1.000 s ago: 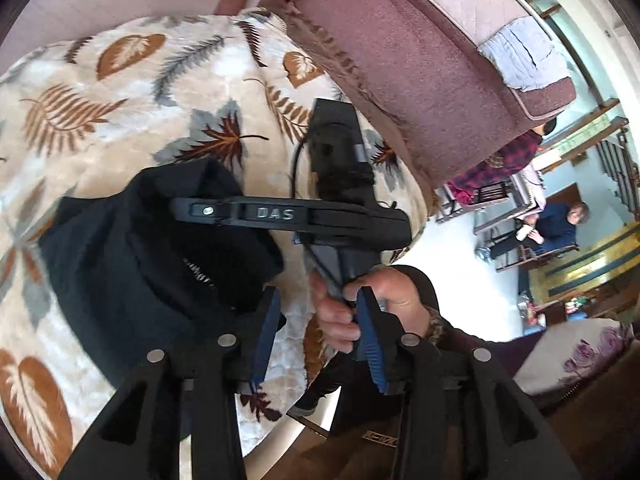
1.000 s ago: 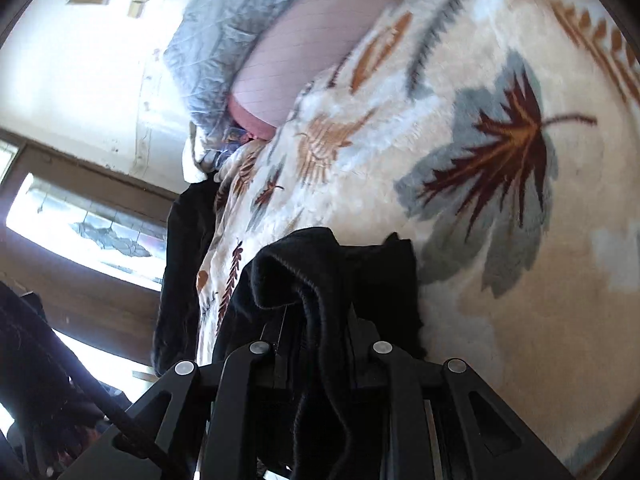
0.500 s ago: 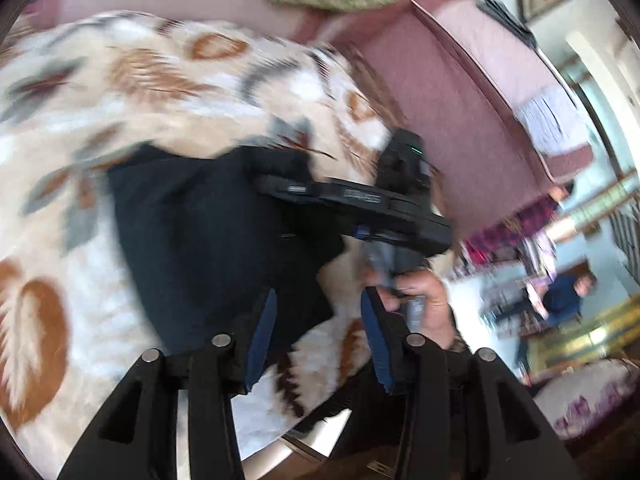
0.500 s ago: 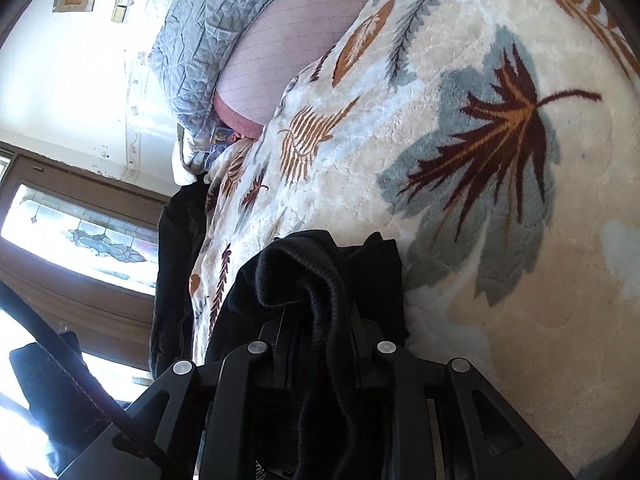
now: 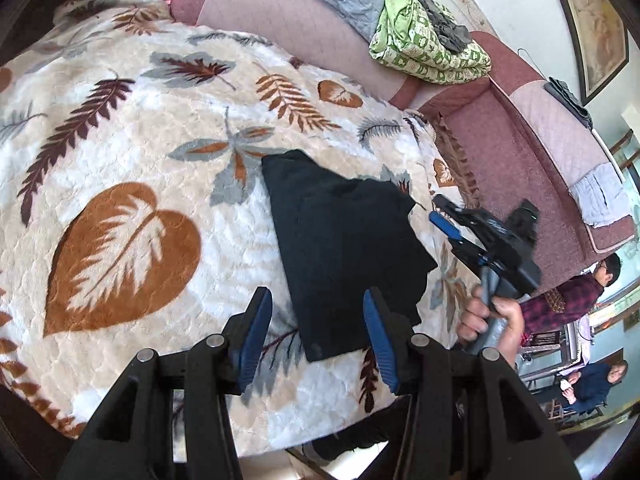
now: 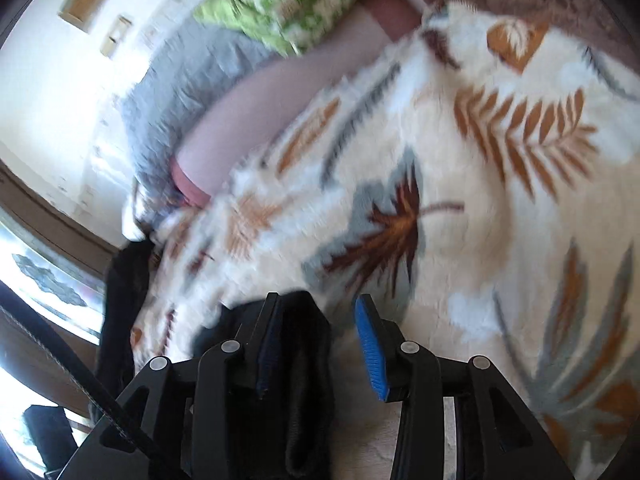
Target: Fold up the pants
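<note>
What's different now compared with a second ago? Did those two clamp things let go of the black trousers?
The right gripper has just been opening: it was clamped on the black pants, and now its pads stand apart with loose cloth between them. The left gripper has also opened and drawn back, nothing between its pads. The pants now lie folded flat. The leaf-patterned blanket and green bundle stayed put.

Bare blanket lies left of pants.
</note>
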{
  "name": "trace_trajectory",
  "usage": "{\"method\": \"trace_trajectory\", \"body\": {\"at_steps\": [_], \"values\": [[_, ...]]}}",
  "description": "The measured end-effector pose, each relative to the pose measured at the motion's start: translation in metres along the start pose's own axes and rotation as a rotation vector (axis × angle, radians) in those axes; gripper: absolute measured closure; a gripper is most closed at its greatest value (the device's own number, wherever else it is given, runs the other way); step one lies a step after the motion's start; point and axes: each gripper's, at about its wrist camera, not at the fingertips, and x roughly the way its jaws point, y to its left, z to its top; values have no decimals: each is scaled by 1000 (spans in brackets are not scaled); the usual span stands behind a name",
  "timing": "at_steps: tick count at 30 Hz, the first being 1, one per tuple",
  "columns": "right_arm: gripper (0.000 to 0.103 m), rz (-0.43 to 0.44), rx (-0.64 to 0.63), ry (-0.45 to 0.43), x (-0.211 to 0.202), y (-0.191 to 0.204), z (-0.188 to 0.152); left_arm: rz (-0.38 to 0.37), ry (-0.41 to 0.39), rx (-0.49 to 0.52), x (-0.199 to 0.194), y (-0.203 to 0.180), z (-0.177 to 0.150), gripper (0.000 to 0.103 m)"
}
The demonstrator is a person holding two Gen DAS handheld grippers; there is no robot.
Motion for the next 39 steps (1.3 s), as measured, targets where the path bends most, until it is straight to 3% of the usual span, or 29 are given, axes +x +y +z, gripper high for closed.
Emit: {"method": "trace_trajectory", "body": {"at_steps": [2, 5, 8, 12, 16, 17, 18, 19, 22, 25, 26, 31, 33, 34, 35, 36, 37, 39], "values": [[60, 122, -7, -1, -11, 4, 0, -20, -19, 13, 9, -9, 4, 57], [60, 245, -54, 87, -6, 17, -7, -56, -12, 49, 37, -29, 15, 57], [60, 113, -130, 156, 9, 22, -21, -6, 47, 128, 68, -46, 12, 57], [60, 97, -142, 236, 28, 16, -34, 99, 67, 243, 90, -56, -4, 57], [55, 60, -135, 233, 40, 13, -37, 97, 54, 229, 91, -53, -6, 55], [57, 64, -138, 232, 39, 14, -37, 96, 52, 229, 91, -52, -6, 55], [66, 73, -144, 239, 38, 16, -38, 104, 50, 233, 90, -52, -7, 55], [88, 108, -135, 258, 38, 18, -40, 110, 50, 234, 90, -51, -8, 55], [94, 143, -123, 249, 28, 21, -44, 127, 43, 254, 87, -52, -11, 55], [94, 144, -79, 184, 3, 15, -42, 145, 41, 278, 85, -54, -15, 55], [102, 112, -71, 161, -5, 10, -40, 153, 40, 288, 84, -55, -16, 55], [101, -233, -102, 64, -34, -9, -34, 178, 26, 317, 82, -57, -22, 54], [98, -161, -87, 30, -43, -8, -35, 178, 21, 312, 82, -57, -23, 54], [93, -70, -84, 29, -45, -2, -35, 175, 19, 307, 82, -56, -23, 54], [78, -9, -100, 45, -43, 5, -37, 171, 21, 298, 82, -56, -22, 54], [71, 25, -116, 62, -40, 10, -39, 168, 24, 292, 83, -55, -22, 53], [63, 39, -132, 75, -36, 17, -42, 161, 26, 282, 83, -54, -21, 53], [62, 36, -166, 124, -22, 27, -50, 154, 26, 274, 82, -53, -20, 52]]}}
